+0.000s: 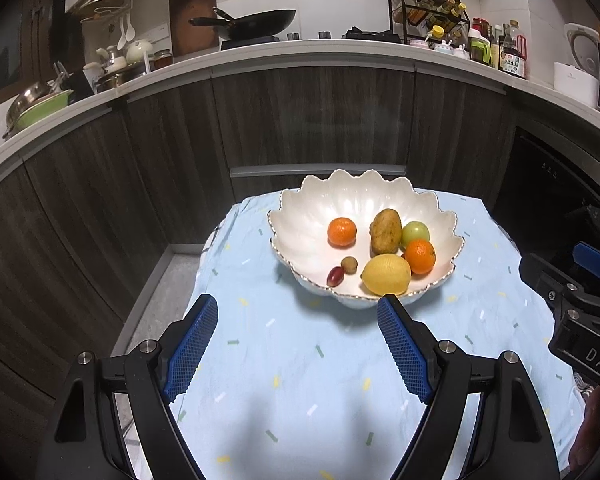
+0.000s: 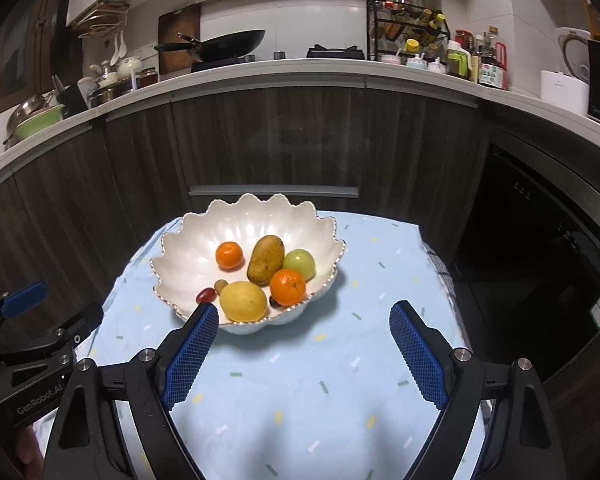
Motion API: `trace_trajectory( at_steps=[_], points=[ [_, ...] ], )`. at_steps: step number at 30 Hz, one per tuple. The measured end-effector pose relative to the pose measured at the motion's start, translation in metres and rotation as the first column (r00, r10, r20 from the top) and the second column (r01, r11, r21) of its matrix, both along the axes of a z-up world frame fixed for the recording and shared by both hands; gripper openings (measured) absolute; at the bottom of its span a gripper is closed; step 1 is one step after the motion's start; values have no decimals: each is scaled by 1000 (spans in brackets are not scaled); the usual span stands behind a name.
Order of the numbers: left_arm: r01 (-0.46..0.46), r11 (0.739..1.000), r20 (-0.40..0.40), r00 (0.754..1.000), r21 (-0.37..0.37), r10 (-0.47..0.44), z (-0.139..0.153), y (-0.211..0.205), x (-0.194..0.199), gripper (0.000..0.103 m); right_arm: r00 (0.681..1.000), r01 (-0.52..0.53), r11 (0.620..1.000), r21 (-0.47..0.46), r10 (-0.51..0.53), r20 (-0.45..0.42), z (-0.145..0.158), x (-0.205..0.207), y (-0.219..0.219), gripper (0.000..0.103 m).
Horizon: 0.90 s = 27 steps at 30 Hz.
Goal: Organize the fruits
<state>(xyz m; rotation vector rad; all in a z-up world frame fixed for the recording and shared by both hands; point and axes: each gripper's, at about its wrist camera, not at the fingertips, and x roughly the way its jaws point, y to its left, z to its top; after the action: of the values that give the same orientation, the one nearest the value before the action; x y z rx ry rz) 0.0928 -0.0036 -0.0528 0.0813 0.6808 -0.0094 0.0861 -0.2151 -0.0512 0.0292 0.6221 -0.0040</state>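
A white scalloped bowl [image 1: 312, 216] [image 2: 188, 248] stands on a table with a light blue cloth [image 1: 292, 360] [image 2: 300, 380]. In it lie a lemon [image 1: 386, 274] [image 2: 243, 301], two oranges [image 1: 342, 232] [image 1: 420, 256] [image 2: 229, 255] [image 2: 287, 287], a brownish mango [image 1: 386, 231] [image 2: 265, 259], a green fruit [image 1: 416, 232] [image 2: 299, 263] and small red and tan fruits [image 1: 335, 276] [image 1: 349, 265] [image 2: 205, 295]. My left gripper [image 1: 297, 306] is open and empty just before the bowl. My right gripper [image 2: 303, 312] is open and empty, its left finger by the bowl's near rim.
Dark wood cabinets [image 1: 300, 120] and a white counter [image 1: 260, 56] stand behind the table, with a wok [image 1: 252, 24], spice rack [image 1: 428, 12] and bottles. A dark appliance [image 2: 540, 280] is at the right. Floor [image 1: 160, 300] lies left of the table.
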Motion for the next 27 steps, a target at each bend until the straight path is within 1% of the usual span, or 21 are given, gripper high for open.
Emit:
trace_trajectory(
  at_steps=[13, 21, 27],
  points=[
    [-33, 999, -7, 999, -4, 33, -17, 3, -31, 82, 998, 45, 999, -11, -45, 37, -10, -31, -5, 88],
    [-58, 998, -11, 998, -3, 58, -28, 8, -41, 82, 999, 40, 999, -26, -39, 36, -18, -41, -2, 88],
    [-70, 998, -15, 997, -11, 70, -30, 11, -41, 82, 999, 33, 999, -25, -32, 37, -20, -42, -1, 88]
  ],
)
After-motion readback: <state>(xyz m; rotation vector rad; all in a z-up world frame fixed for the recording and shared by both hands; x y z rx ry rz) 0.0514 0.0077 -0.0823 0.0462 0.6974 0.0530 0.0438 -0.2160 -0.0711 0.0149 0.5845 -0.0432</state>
